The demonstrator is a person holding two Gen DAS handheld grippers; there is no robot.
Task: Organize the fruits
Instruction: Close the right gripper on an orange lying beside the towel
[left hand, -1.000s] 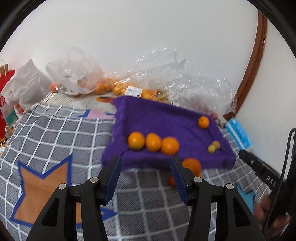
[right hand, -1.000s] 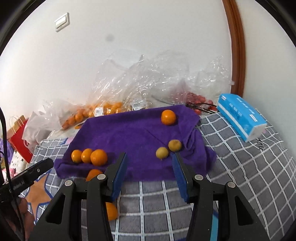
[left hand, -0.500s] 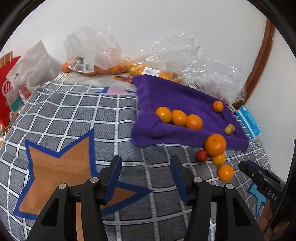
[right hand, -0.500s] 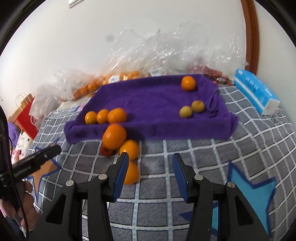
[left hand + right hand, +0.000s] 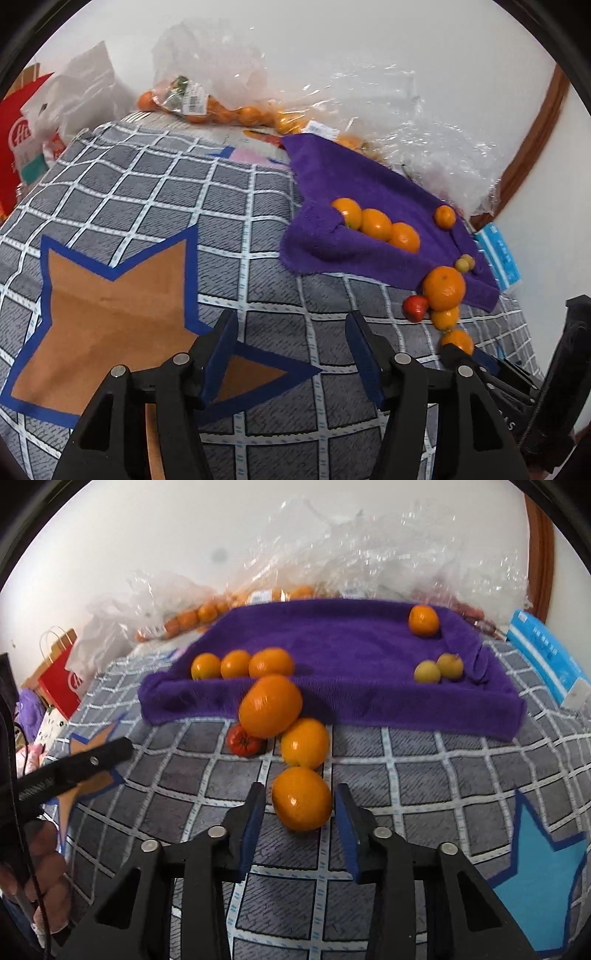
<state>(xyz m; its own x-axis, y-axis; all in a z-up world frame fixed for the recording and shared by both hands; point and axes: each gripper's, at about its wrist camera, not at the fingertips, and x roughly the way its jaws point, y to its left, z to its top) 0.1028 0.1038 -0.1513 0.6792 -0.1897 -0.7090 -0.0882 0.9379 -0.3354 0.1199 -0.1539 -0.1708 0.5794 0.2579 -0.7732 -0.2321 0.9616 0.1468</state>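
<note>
A purple towel [image 5: 351, 642] lies on a checked blanket and carries a row of three oranges [image 5: 236, 663], a lone orange [image 5: 423, 619] and two small yellow-green fruits [image 5: 439, 668]. In front of the towel lie a big orange [image 5: 269, 706], a red fruit [image 5: 243, 740] and a smaller orange [image 5: 304, 743]. My right gripper [image 5: 301, 801] straddles the nearest orange [image 5: 301, 805]. Its jaws are closing, with a thin gap left at each pad. My left gripper [image 5: 291, 332] hovers over the blanket's brown star [image 5: 110, 306], jaws opening and nothing between them. The towel [image 5: 369, 184] lies to its right.
Clear plastic bags [image 5: 369, 554] with more oranges [image 5: 236, 112] are heaped along the white wall behind the towel. A blue tissue box [image 5: 546, 653] lies right of the towel. A red paper bag [image 5: 61, 686] stands at the left. A hand [image 5: 44, 878] holds the left tool.
Both grippers sank toward the blanket. The right one came down around the nearest loose orange and its jaws narrowed. The left one swung left, away from the towel and over the star.
</note>
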